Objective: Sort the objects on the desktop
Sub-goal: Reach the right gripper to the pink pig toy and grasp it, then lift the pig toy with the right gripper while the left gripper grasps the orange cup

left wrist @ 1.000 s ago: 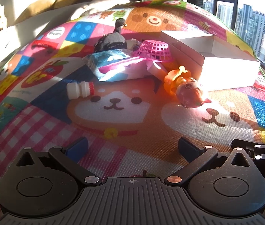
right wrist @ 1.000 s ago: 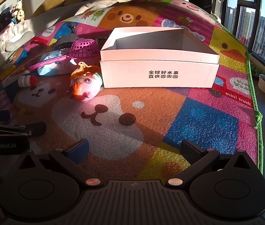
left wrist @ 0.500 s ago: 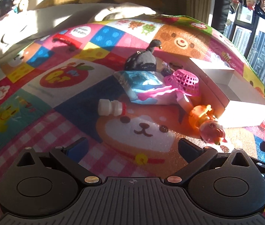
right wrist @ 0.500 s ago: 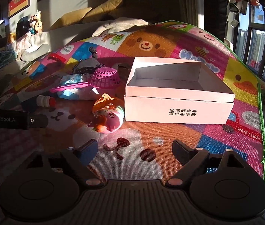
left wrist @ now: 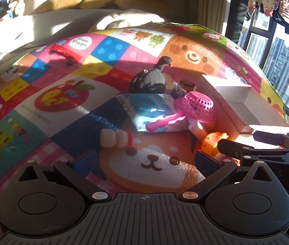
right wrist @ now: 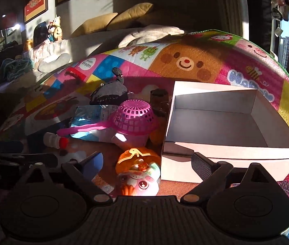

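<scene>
Our right gripper (right wrist: pixel 147 166) hangs low over the colourful cartoon play mat (right wrist: pixel 195 65) with its jaws spread wide, and the orange-and-pink plastic piglet toy (right wrist: pixel 137 178) lies between the two fingers, touching neither as far as we can tell. Its right finger (right wrist: pixel 200 165) crosses in front of the near corner of the open white cardboard box (right wrist: pixel 226 157), which stands just right of the toy.

Our left gripper (left wrist: pixel 145 162) is likewise wide apart, with nothing between its fingers but the mat's dog face. Just beyond its left finger lies a small white bottle with a red cap (left wrist: pixel 115 138) on its side. Farther on, a pale blue snack bag (left wrist: pixel 150 110) carries an overturned pink plastic mesh basket (left wrist: pixel 195 108), and behind both sits a dark grey plush bird (left wrist: pixel 148 79).
</scene>
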A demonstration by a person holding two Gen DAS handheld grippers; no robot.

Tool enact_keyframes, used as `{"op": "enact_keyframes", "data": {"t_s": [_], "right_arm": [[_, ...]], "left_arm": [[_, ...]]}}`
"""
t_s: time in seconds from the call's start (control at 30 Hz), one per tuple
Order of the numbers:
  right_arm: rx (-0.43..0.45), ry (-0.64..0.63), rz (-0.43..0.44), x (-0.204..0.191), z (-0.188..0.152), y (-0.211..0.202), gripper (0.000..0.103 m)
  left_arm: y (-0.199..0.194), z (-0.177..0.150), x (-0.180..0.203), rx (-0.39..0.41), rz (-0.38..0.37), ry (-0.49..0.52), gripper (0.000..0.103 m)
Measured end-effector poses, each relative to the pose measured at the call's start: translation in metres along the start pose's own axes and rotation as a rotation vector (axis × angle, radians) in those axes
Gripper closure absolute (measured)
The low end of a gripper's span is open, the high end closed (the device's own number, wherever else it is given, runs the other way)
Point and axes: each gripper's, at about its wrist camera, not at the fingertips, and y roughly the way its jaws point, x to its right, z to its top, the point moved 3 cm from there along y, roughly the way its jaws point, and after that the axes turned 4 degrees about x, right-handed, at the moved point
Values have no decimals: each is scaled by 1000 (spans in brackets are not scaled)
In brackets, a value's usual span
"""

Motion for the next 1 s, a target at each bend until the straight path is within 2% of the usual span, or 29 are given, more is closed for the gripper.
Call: {"op": "enact_keyframes", "data": {"t_s": [0.2, 0.33, 0.37, 0.4, 0.43, 0.57, 0.73, 0.83, 0.9, 0.93, 0.97, 1.0], "right_arm": [[36, -75, 1, -14, 7, 26, 4], [-37, -111, 35, -20, -9, 23, 7], [-63, -122, 38, -19, -17, 21, 18], [-92, -132, 36, -17, -24, 18, 45], [-111, -125, 40, -13, -30, 13, 50], [-111, -77, -2, 13, -38, -19, 50], [-129, -67, -101, 47, -53, -47, 49], [-97, 11, -153, 67, -61, -59, 42], [-70, 79, -166, 76, -64, -64, 40], [-58, 106, -167, 79, -65, -66, 40], [-50, 119, -167, 80, -66, -67, 40], [-35, 129, -171, 82, -65, -68, 39]], "left_arm": [[5, 5, -18, 3, 37, -51, 0], [4, 6, -25, 14, 45, -75, 0], [5, 6, -25, 14, 39, -70, 0], [7, 6, -21, 12, 28, -60, 0], [8, 6, -17, 10, 10, -44, 0], [18, 5, 21, -2, -103, 80, 0], [41, -2, 74, -24, -190, 208, 0], [56, -4, 96, -24, -176, 252, 0], [60, -3, 105, -9, -167, 266, 13], [62, -3, 108, -12, -158, 272, 37], [65, -3, 109, -19, -148, 273, 44], [67, -3, 110, -21, -140, 268, 43]]}}
